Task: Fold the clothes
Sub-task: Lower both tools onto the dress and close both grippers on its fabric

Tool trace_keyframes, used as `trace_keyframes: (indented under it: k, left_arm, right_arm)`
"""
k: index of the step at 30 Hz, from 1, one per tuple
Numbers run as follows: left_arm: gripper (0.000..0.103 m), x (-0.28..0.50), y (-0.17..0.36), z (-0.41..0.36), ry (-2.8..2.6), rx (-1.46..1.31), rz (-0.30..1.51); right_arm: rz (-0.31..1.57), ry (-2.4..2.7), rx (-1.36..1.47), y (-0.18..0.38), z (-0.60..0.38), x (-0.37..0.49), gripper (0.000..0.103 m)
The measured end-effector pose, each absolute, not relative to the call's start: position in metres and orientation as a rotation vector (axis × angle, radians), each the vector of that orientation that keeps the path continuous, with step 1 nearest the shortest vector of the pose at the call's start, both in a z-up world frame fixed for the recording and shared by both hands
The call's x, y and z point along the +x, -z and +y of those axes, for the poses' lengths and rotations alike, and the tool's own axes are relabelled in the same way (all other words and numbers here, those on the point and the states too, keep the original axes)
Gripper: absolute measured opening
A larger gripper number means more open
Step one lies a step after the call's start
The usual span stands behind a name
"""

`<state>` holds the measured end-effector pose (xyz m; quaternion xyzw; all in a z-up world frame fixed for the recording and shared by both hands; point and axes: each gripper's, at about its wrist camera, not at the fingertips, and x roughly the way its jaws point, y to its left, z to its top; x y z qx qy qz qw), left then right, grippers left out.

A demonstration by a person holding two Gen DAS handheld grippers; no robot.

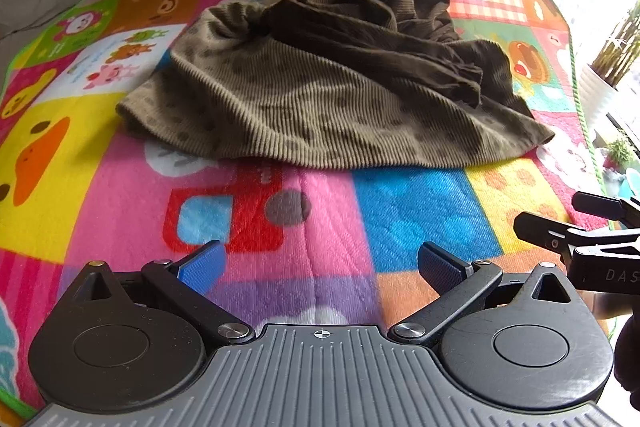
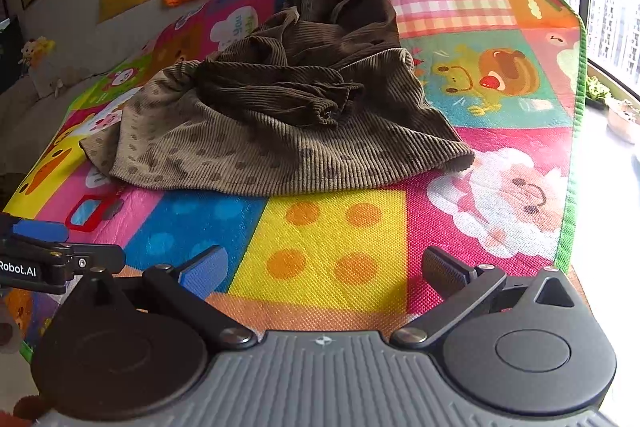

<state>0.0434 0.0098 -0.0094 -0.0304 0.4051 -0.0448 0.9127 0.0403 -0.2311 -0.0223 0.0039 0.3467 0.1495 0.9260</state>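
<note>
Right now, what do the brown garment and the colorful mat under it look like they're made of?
The brown garment looks like soft corduroy: fine parallel ribs, a matte surface, and faint darker dots on the lighter side. The colorful mat seems to be a woven synthetic, possibly fleecy, with a fine grid texture, printed cartoon squares and a stitched green edge.

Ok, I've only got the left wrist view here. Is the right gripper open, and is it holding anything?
Observer: The right gripper is open with nothing between its fingers. It sits over a yellow patch with orange dots, short of the brown garment.
Operator: What's next to the garment's right corner?
Observer: A pink patch with a white smiling face. The corner ends at its top edge, on the play mat and inside the green border.
</note>
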Motion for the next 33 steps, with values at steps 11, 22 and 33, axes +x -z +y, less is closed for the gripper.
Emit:
trace_keyframes:
  k: [11, 22, 33]
  left_arm:
    - [0.103, 0.167, -0.011, 0.074, 0.080, -0.064, 0.694]
    - [0.103, 0.217, 0.011, 0.136, 0.078, -0.155, 0.729]
    - [0.103, 0.254, 0.021, 0.142, 0.170, -0.205, 0.775]
  right_arm:
    - [0.684, -0.293, 0.155, -0.006, -0.264, 0.159, 0.103]
    - [0.782, -0.282, 0.293, 0.024, -0.266, 0.202, 0.103]
    - [0.768, -0.367, 0.140, 0.013, -0.263, 0.204, 0.103]
